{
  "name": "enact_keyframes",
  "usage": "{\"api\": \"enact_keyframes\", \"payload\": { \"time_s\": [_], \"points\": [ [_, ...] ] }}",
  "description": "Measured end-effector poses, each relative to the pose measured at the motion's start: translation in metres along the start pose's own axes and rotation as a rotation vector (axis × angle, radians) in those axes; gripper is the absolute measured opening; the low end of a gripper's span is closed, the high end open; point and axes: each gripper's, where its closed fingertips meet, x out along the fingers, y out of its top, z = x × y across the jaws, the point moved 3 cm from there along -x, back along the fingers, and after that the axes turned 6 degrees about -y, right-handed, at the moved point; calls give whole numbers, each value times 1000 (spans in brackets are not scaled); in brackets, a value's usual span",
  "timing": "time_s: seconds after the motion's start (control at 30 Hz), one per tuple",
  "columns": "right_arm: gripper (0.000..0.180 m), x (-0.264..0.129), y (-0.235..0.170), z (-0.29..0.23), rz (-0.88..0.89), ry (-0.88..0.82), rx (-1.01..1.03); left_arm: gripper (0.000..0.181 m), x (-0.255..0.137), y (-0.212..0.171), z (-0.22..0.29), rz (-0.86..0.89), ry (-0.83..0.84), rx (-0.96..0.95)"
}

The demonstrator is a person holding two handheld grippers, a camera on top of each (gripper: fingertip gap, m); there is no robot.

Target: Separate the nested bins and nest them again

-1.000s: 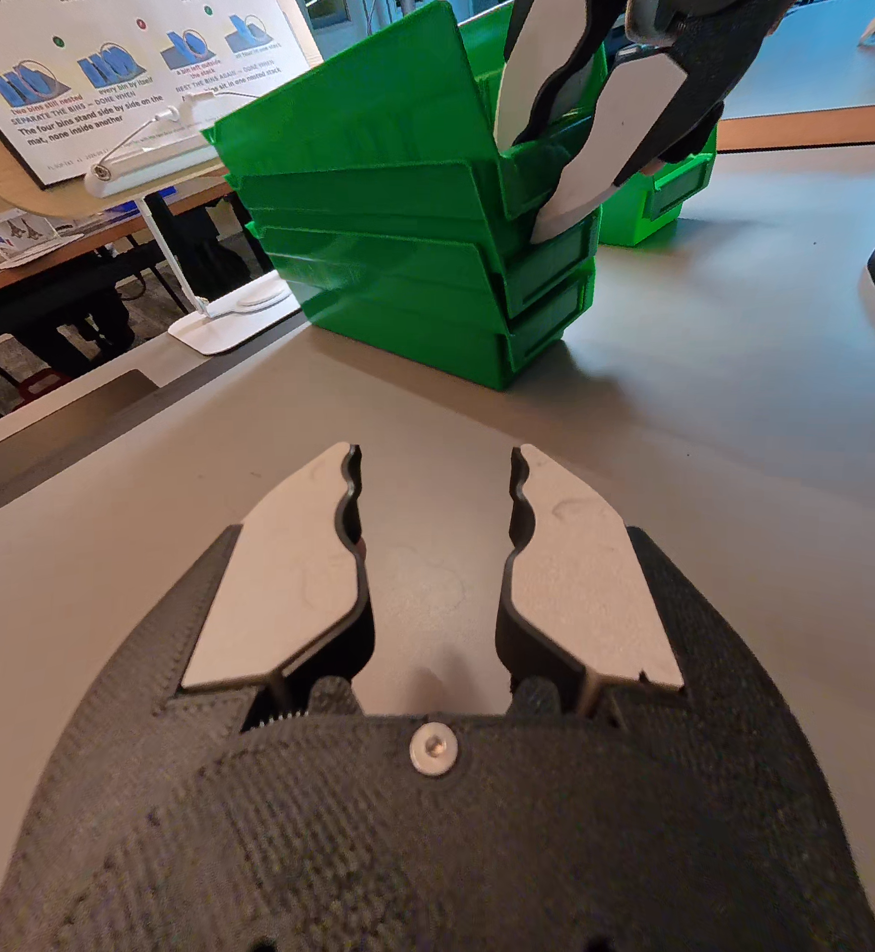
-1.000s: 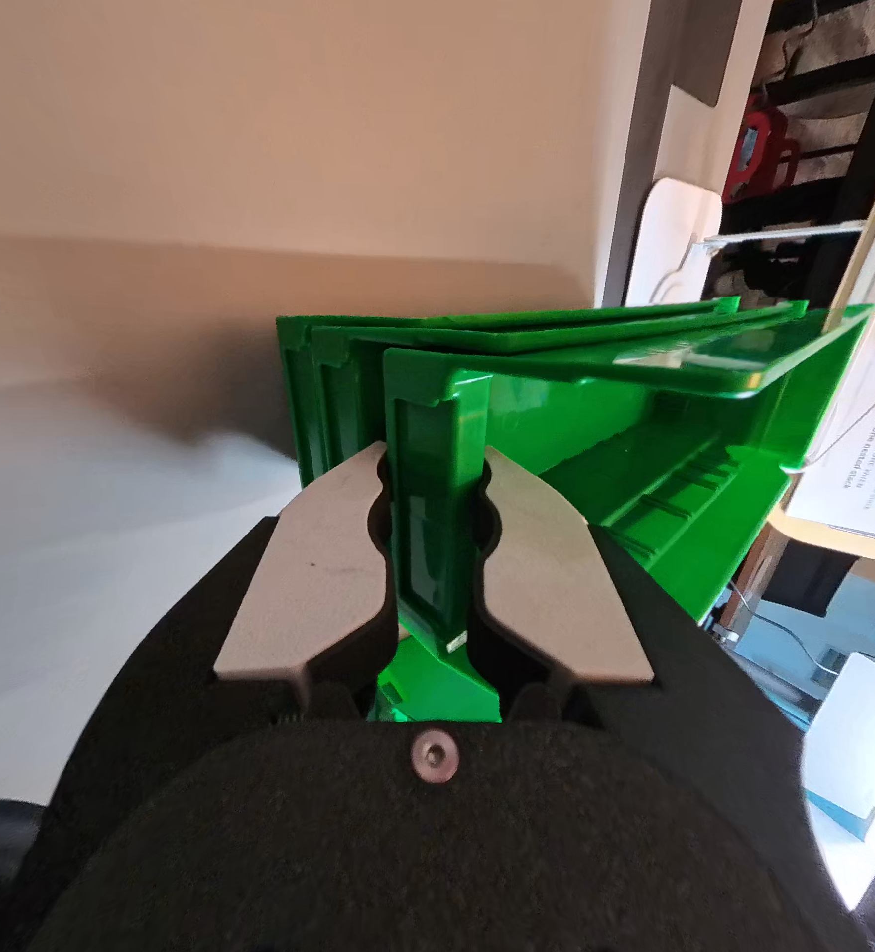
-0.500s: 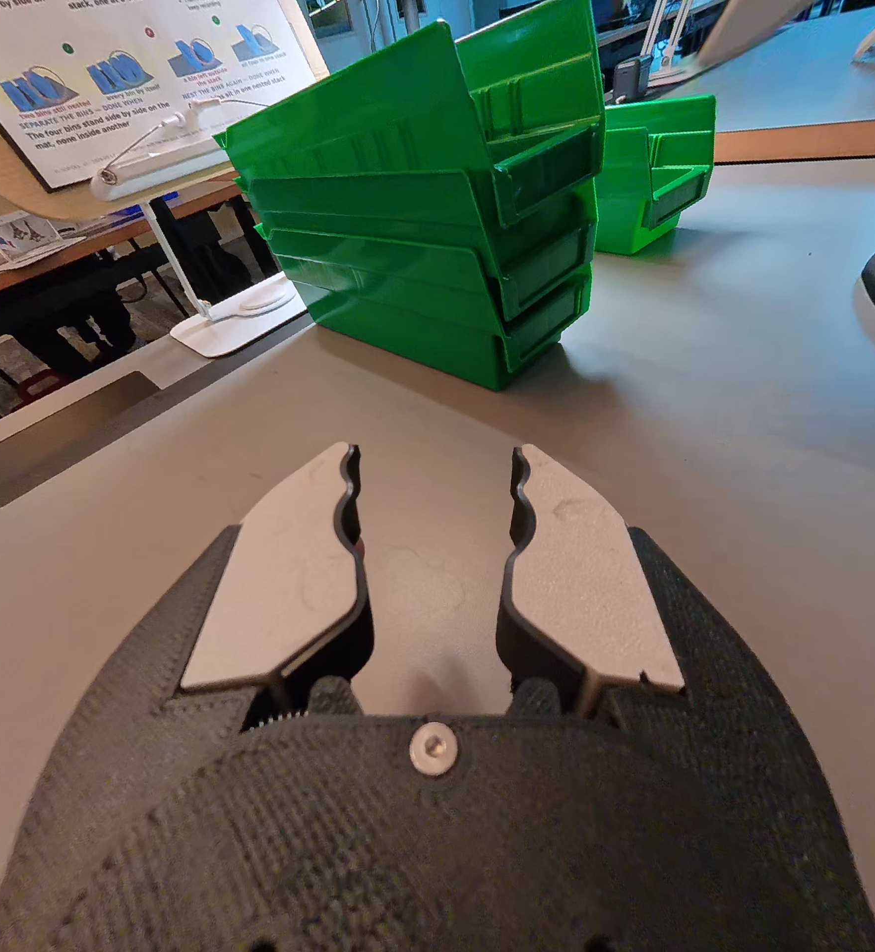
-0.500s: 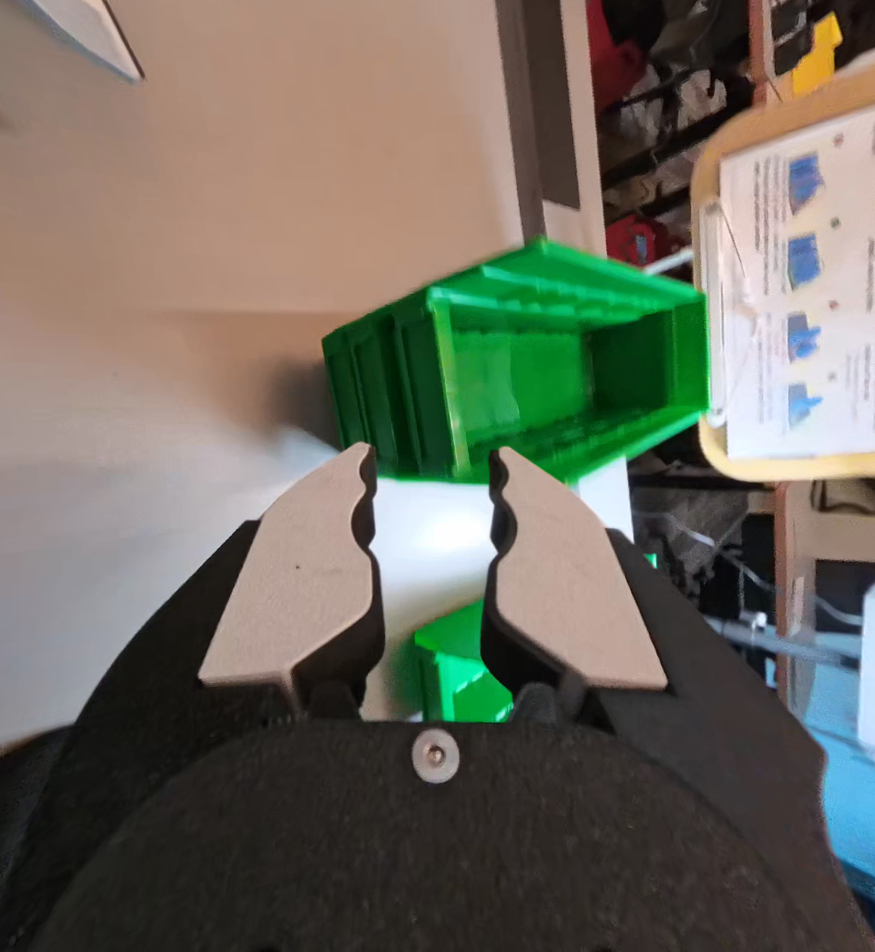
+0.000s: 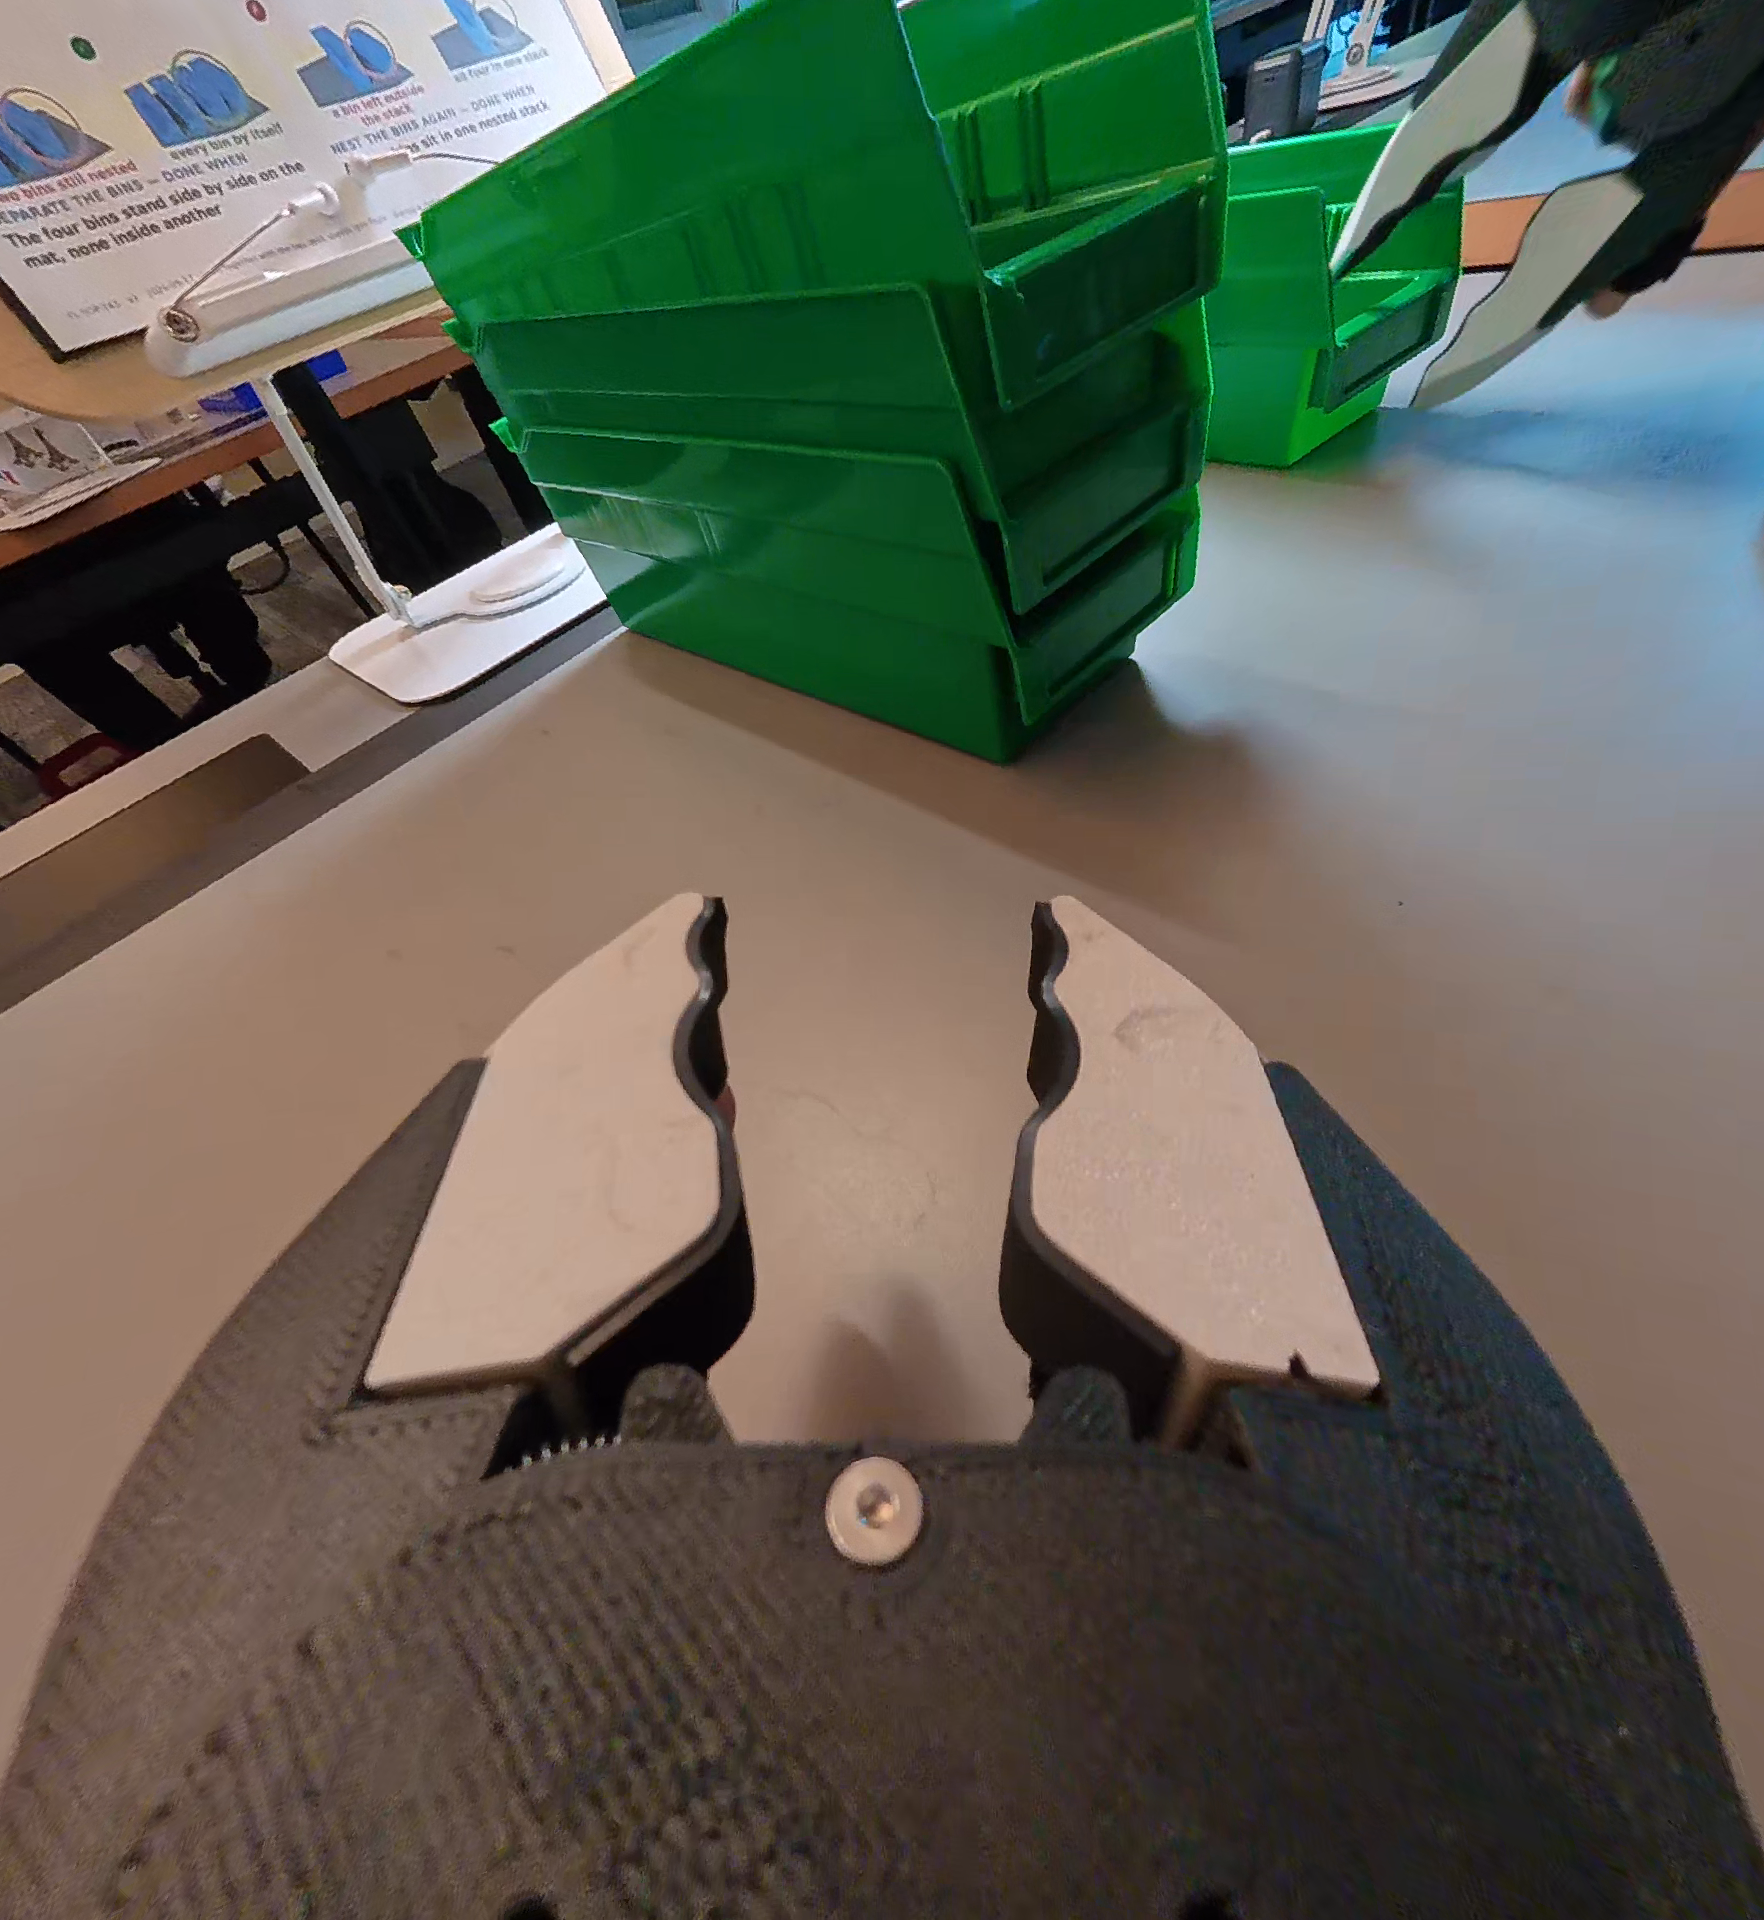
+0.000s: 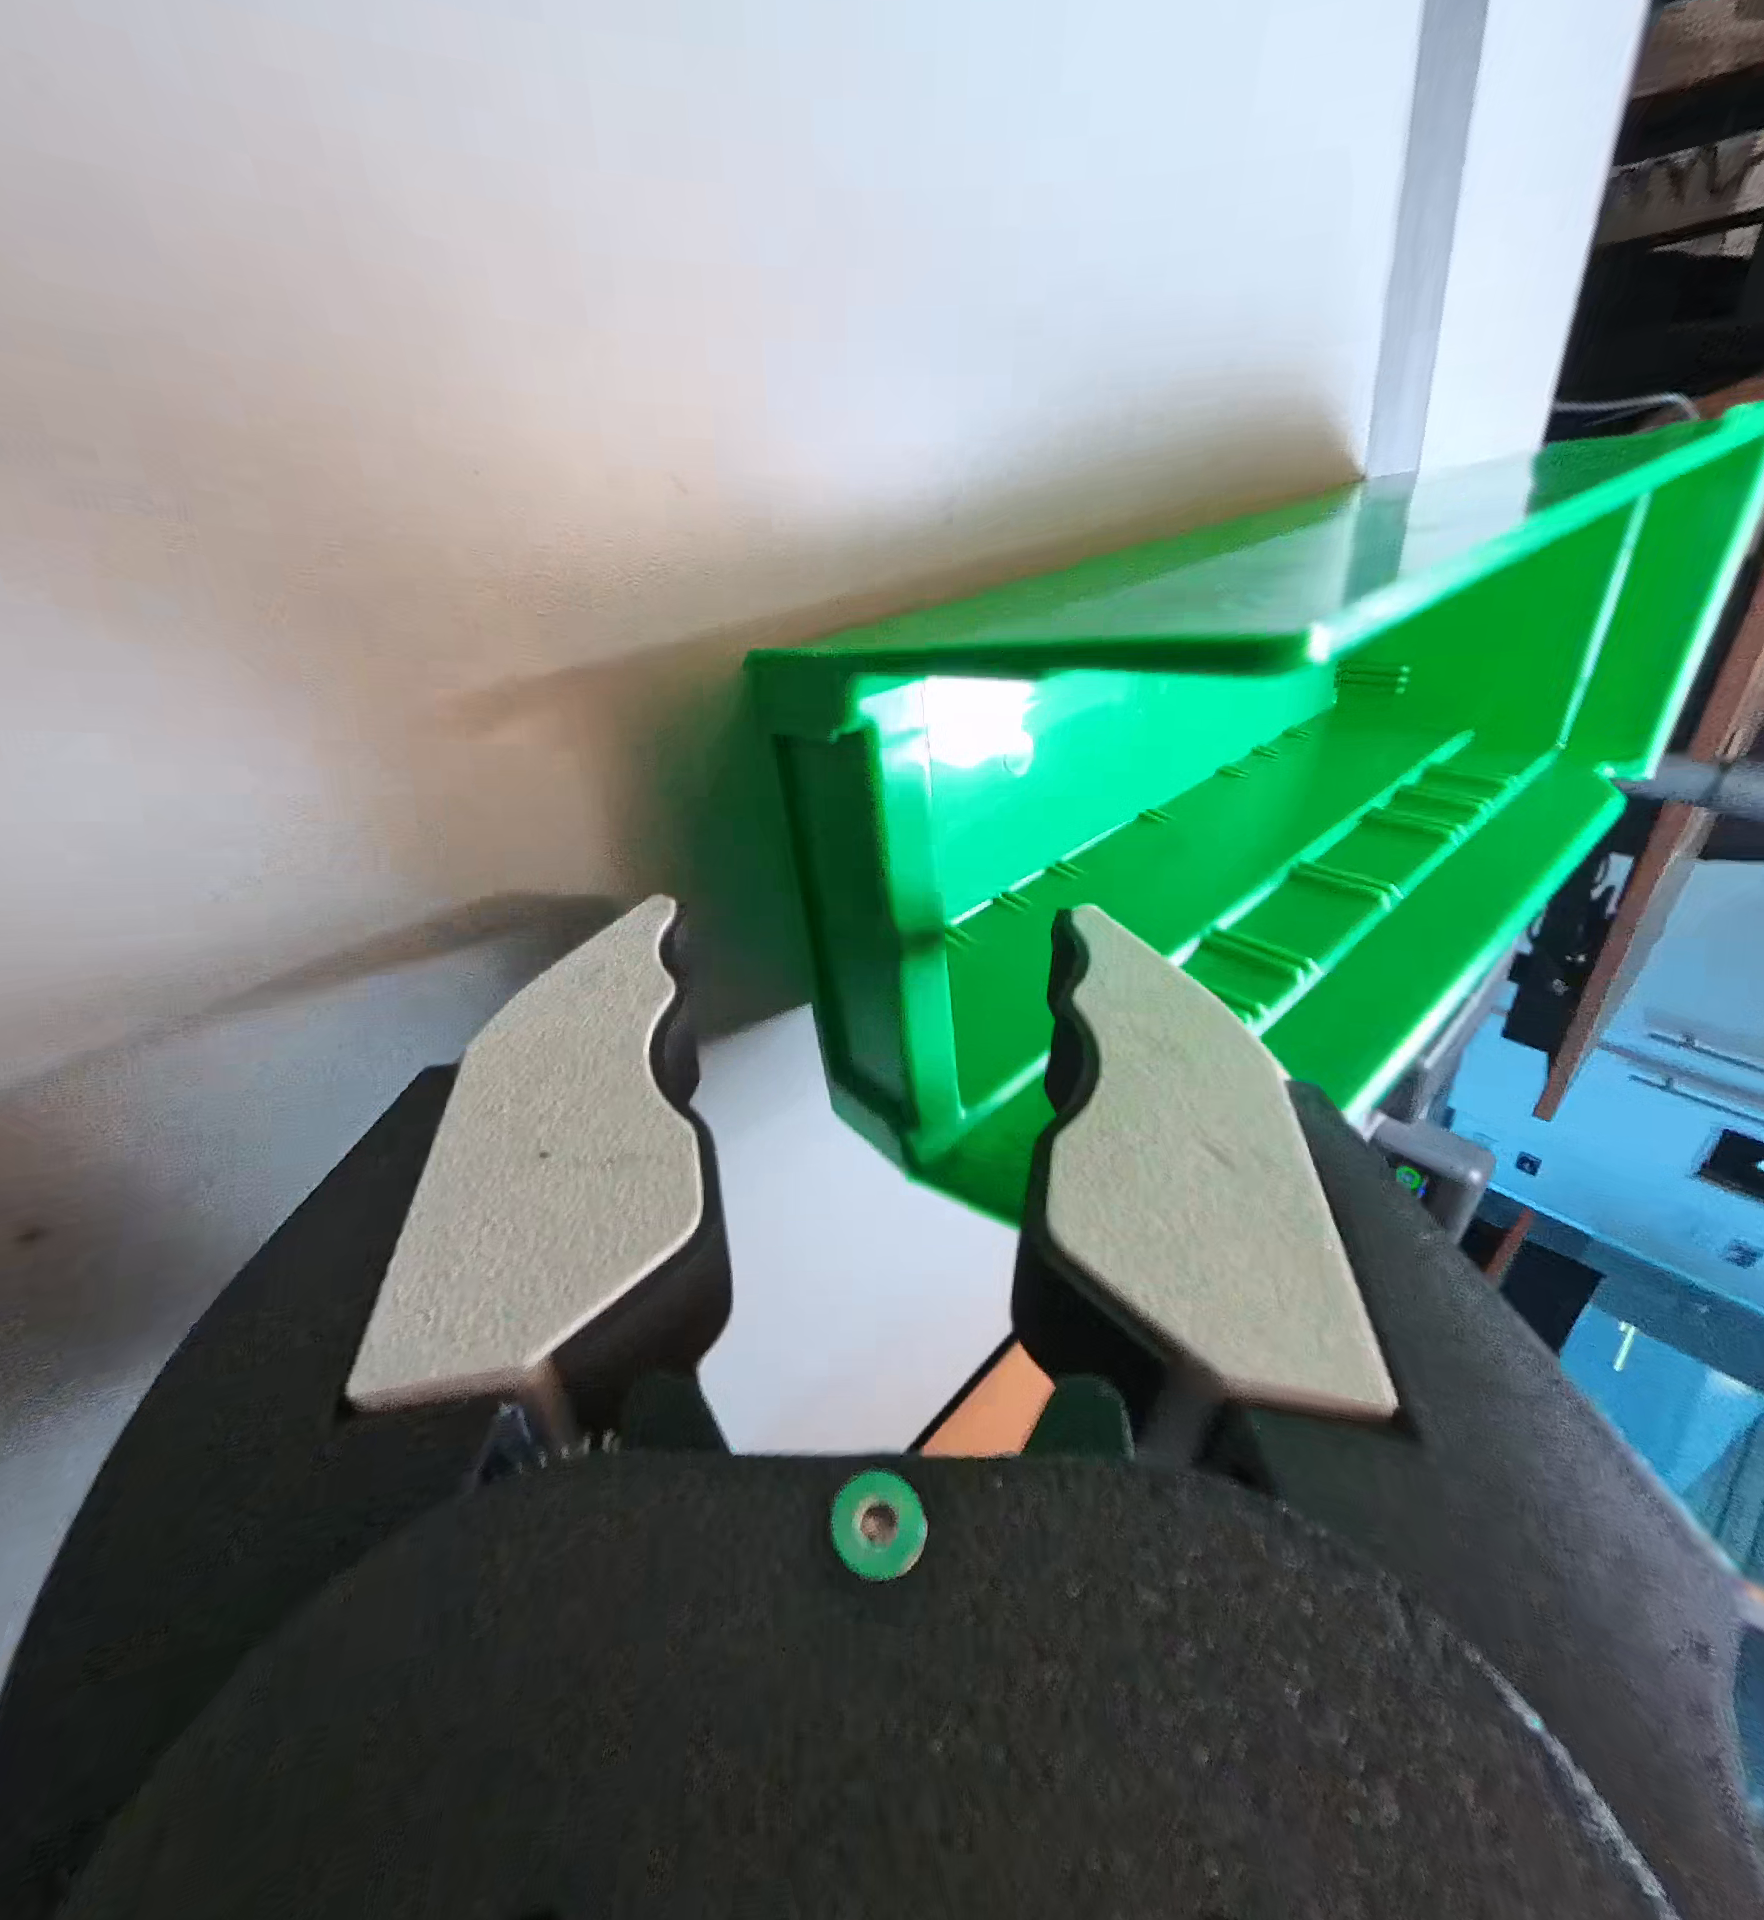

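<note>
Bins released; right gripper elsewhere now

Green bins stacked on a grey table as two grippers stand by

The left gripper rests low, jaws apart and empty; the nested stack sits ahead, top bin tilted; the right gripper, jaws parted, hangs by a lone green bin behind.

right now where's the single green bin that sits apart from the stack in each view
Left wrist view: the lone bin stands far upper right, behind the stack of nested bins, with the right gripper open at its front.
Right wrist view: the lone bin fills centre right, just beyond the right gripper's open fingers.
Shared landmark: the grey table, seen behind the bin.
</note>
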Motion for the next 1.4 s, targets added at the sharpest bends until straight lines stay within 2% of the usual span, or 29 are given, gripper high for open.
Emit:
{"api": "enact_keyframes", "payload": {
  "time_s": [0.07, 0.13, 0.2, 0.3, 0.43, 0.6, 0.77, 0.9, 1.0, 1.13, 1.4],
  "points": [
    [61, 14, 5, -3, 15, 21, -21, 57, 0, 0, 0, 1, -1, 0],
    [49, 23, 7, -2, -10, 18, -57, 57, 0, 1, 0, 5, 1, 1],
    [28, 27, 7, -4, -38, 49, -101, 57, -1, 1, -1, 10, 3, 0],
    [27, 16, 15, -3, -47, 46, -96, 57, -2, 1, -1, 8, 4, -5],
    [28, -27, 40, 0, 36, 34, -67, 57, -1, 0, -1, -6, -2, -10],
    [28, -95, 68, 21, 96, -75, -134, 56, 0, -1, 0, -31, -14, -20],
    [28, -165, 118, 57, 206, -162, -147, 55, -1, 0, 0, -35, -16, -28],
    [28, -194, 161, 82, 266, -210, -146, 55, -3, 2, 1, -27, -21, -32],
    [28, -197, 189, 90, 271, -204, -153, 56, -4, 3, 1, -18, -24, -36],
    [28, -180, 218, 85, 248, -144, -174, 56, -6, 5, 1, -12, -27, -33],
    [32, -135, 245, 64, 154, -28, -194, 56, -7, 6, 1, -7, -23, -19]
  ]
}}
